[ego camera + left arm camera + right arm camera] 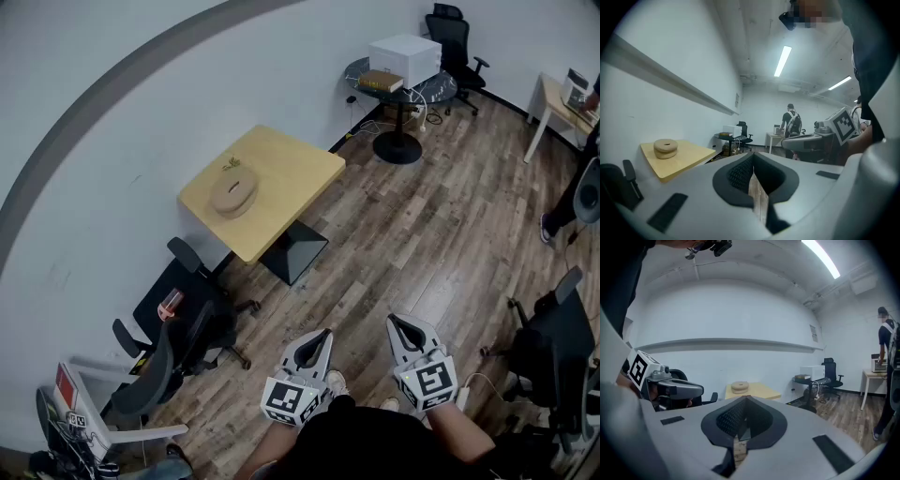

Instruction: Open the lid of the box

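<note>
Head view: the person is standing on the wood floor (422, 234), holding both grippers low in front of the body. The left gripper (322, 336) and right gripper (397, 324) are pointing ahead, side by side, well apart from the yellow table (291, 169). The round wooden box (233, 194) is sitting on that table near the wall side, lid on. A black office chair (183, 323) is standing beside the table's near-left corner. A white case (405, 58) is resting on a dark round table (441, 86) far back.

Left gripper view: the jaws are meeting at the tips, closed, nothing between them. The round wooden box (665, 148) is showing far off to the left on the yellow table (689, 159). A person (791, 124) is standing at the far end of the room.

Right gripper view: the jaws are pressing together, closed and empty. The round wooden box (739, 386) is showing straight ahead, well beyond the tips.
</note>
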`<state>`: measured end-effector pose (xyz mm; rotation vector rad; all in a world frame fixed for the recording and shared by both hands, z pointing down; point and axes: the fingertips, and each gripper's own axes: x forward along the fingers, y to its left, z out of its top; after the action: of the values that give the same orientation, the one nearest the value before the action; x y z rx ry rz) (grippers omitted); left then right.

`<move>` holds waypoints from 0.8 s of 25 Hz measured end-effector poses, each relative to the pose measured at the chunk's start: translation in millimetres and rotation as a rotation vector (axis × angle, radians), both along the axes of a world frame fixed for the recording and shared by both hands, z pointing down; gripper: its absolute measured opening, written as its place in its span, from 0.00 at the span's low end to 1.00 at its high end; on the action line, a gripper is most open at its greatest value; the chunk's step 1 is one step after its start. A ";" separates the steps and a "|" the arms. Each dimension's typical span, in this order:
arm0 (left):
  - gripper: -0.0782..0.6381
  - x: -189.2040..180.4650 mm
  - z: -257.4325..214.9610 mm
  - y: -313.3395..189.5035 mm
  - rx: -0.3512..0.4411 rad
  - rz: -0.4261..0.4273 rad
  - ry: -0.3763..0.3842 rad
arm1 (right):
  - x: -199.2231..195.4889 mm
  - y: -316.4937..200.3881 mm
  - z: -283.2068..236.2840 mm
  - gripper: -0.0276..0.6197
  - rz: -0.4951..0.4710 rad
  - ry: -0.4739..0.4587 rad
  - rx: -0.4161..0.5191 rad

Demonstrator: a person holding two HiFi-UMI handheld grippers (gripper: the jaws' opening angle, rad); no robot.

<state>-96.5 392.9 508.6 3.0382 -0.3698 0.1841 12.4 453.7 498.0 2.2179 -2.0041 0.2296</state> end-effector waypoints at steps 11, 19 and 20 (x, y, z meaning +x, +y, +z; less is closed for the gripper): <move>0.14 -15.1 -16.0 27.0 0.012 -0.020 0.031 | -16.3 23.2 -16.2 0.07 -0.026 0.031 0.015; 0.14 -17.2 -22.1 5.7 0.019 -0.016 0.048 | -12.0 1.0 -35.5 0.08 0.022 0.065 0.105; 0.14 -18.0 -22.6 1.9 0.020 -0.016 0.050 | -12.3 -2.3 -39.5 0.08 0.023 0.072 0.124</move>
<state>-114.5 394.8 486.0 3.0519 -0.3947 0.1036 0.1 451.4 458.5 2.2880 -2.0067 0.0282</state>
